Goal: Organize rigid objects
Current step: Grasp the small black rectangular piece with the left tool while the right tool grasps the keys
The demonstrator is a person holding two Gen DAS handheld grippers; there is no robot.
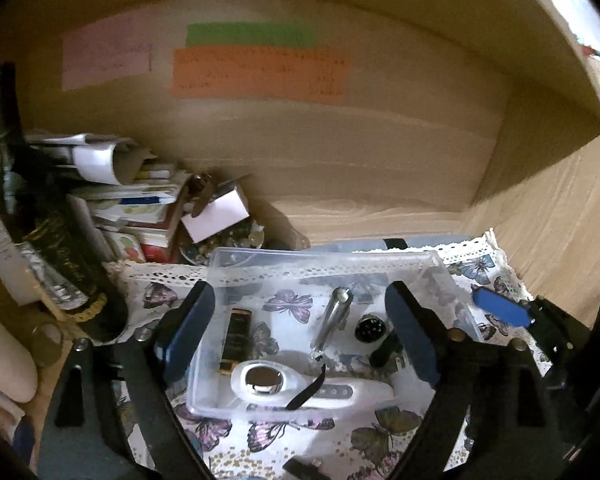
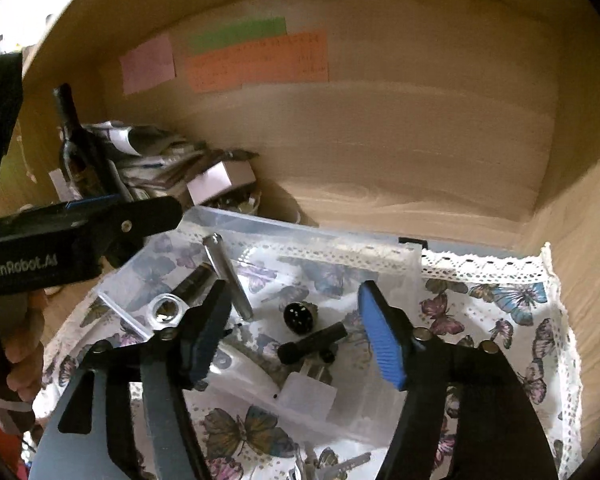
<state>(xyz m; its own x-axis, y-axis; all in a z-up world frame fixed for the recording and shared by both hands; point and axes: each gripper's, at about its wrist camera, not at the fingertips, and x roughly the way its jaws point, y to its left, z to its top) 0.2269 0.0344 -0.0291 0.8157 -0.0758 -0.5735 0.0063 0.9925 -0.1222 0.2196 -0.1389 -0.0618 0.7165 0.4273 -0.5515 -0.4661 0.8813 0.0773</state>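
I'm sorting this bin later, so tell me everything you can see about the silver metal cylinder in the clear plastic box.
The silver metal cylinder is a slim, shiny rod with a flat round end and a narrower tip, polished like steel. It lies slanted on the floor of the clear plastic box, flat end toward the back. A round black plug lies apart beside it, and a white magnifier lies near its tip. Neither gripper touches it.

Clear plastic bin (image 1: 440,268), glossy metal cylinder (image 1: 334,318)
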